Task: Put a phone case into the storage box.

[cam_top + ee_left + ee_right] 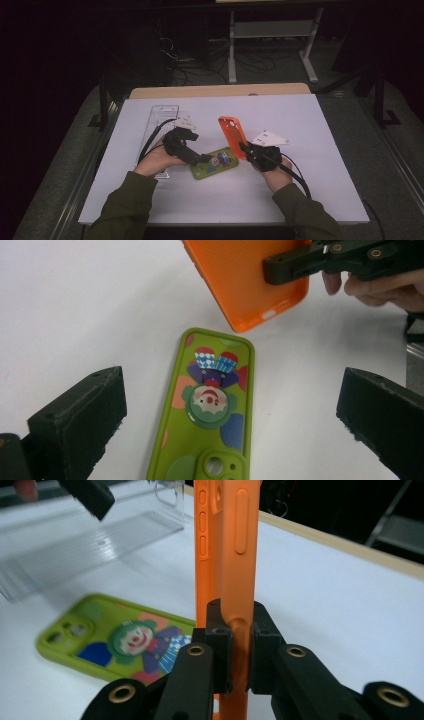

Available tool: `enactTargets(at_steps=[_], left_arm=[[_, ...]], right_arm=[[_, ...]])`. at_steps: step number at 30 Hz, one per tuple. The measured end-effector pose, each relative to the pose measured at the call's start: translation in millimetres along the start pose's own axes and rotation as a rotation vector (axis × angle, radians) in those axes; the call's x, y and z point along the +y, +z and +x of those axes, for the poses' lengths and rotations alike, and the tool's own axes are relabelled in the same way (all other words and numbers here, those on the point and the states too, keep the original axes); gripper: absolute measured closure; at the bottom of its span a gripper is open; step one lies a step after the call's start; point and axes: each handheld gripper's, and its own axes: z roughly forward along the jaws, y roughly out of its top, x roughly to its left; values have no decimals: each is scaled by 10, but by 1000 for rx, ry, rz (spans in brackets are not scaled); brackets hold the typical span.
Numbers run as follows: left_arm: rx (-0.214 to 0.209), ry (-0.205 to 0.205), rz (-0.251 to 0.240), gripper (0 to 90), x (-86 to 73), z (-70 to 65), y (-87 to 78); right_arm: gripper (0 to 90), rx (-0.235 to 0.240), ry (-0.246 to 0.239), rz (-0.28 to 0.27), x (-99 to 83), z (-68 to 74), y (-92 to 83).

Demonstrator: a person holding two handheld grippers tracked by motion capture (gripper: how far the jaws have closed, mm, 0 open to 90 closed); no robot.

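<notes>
The right gripper (234,640) clamps the orange phone case (227,545) upright above the surface (300,190); the left gripper (225,405) hovers open around the green clown case (210,405).

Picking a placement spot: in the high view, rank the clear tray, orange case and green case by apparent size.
1. clear tray, clearly longest.
2-3. orange case and green case: look alike; orange is lifted and tilted, so unranked.

dim dark surroundings, evenly lit white table (310,150), soft shadows, blurred close-up backgrounds
</notes>
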Motion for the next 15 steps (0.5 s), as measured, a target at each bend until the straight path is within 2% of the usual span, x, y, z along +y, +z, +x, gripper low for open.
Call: enactTargets(at_steps=[3, 5, 7, 12, 14, 15], left_arm=[[7, 0, -14, 0, 7, 5, -6], [5, -3, -20, 0, 11, 4, -7], [8, 3, -26, 0, 19, 6, -11], [6, -30, -71, 0, 54, -21, 4], [7, -23, -84, 0, 77, -25, 15], [8, -34, -84, 0, 90, -36, 18]], right_arm=[[814, 11, 45, -16, -8, -41, 1], [814, 28, 102, -22, -17, -66, -3], [814, 35, 130, -25, -24, -84, -3], [814, 27, 126, -31, -27, -75, -5], [814, 21, 120, -31, -26, -57, -6], [814, 22, 119, -32, -24, -51, -5]])
